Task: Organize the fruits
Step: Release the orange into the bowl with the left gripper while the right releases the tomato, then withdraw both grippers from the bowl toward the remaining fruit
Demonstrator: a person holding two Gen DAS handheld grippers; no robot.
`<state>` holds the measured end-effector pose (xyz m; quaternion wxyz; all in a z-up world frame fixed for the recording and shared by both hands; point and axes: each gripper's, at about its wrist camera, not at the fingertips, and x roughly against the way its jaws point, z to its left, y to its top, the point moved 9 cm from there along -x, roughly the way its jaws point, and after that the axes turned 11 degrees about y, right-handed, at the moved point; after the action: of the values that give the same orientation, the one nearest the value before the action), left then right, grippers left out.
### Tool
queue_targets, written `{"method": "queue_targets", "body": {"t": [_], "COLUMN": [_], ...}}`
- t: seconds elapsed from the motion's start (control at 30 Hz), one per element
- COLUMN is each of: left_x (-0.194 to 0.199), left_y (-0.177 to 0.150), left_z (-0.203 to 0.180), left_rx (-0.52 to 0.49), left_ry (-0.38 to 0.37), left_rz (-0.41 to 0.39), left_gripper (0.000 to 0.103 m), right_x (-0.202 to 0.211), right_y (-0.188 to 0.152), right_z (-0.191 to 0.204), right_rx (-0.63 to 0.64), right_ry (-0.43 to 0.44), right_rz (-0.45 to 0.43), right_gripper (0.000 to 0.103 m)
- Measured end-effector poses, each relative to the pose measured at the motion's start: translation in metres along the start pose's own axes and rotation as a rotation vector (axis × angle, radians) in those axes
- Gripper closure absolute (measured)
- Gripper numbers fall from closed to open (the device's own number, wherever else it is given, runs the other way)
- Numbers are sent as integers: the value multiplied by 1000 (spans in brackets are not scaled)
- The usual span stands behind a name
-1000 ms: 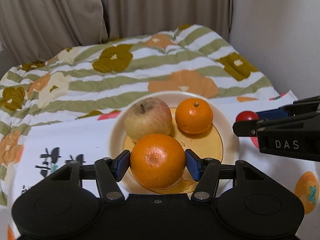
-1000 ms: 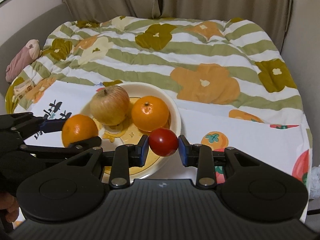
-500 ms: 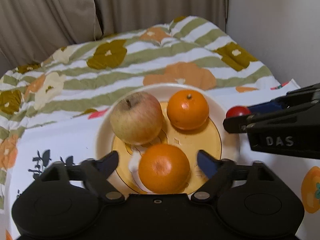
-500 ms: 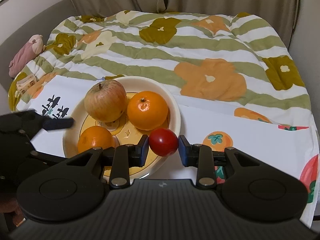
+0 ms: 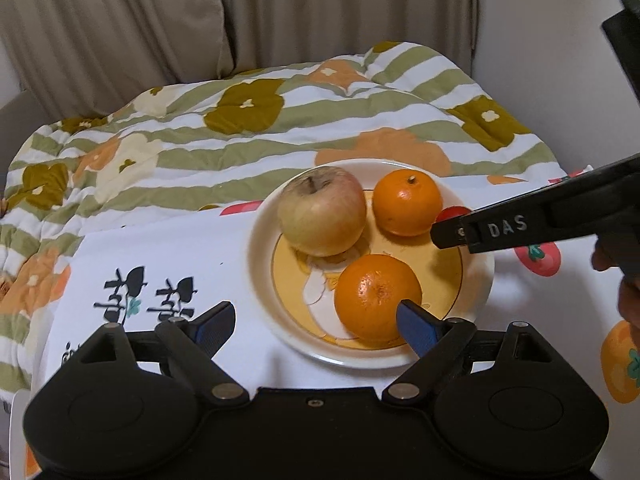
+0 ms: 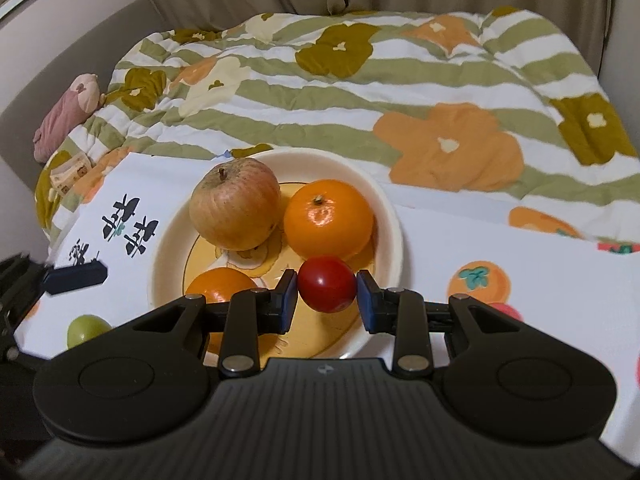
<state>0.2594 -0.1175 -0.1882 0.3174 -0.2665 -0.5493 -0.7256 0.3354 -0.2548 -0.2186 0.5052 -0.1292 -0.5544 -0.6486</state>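
A cream plate point(image 5: 260, 248) on the printed cloth holds an apple point(image 5: 322, 210) and two oranges, one at the far right point(image 5: 407, 202) and one near point(image 5: 376, 296). My left gripper point(image 5: 316, 322) stands open at the plate's near left edge. Nothing is between its fingers, and the right pad point(image 5: 416, 326) overlaps the near orange in this view. My right gripper point(image 6: 327, 294) is shut on a red tomato point(image 6: 327, 284) and holds it over the plate's point(image 6: 394, 216) near right part, in front of the far orange point(image 6: 328, 216).
A striped floral quilt point(image 6: 360, 92) covers the bed behind the white fruit-print cloth point(image 6: 500, 248). A small green round fruit point(image 6: 86, 330) lies on the cloth near the left gripper's finger point(image 6: 76, 276). A pink soft toy point(image 6: 68, 114) lies far left. A hand point(image 5: 628, 300) shows at the right edge.
The left gripper opened and let go of the near orange, which now rests on the plate, then shifted left. The right gripper carried the tomato inward over the plate.
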Motion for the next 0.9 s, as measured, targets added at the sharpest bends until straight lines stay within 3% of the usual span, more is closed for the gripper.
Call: {"method": "queue_targets", "body": {"t": [0.47,0.57,0.67,0.9], "left_x": [7,12,17,31], "left_y": [-18,-21,-25,-28], "left_z": [15,20,24,33], "left_rx": [54,62,66,78], "left_ry": [30,36,42,43], "left_rz": [17,15,12,-15], "left_gripper": [12,12,12,12], "right_x": [-19,-14,-3,16], "right_y": [-5,-4,-3,-10], "right_z": [3,5,10,19], "right_rx": [-71,-61,-47,-4], "right_ry": [24,4,-12,-60], "right_rz": [15,-2,-44,-64], "right_gripper": [54,20,2,2]}}
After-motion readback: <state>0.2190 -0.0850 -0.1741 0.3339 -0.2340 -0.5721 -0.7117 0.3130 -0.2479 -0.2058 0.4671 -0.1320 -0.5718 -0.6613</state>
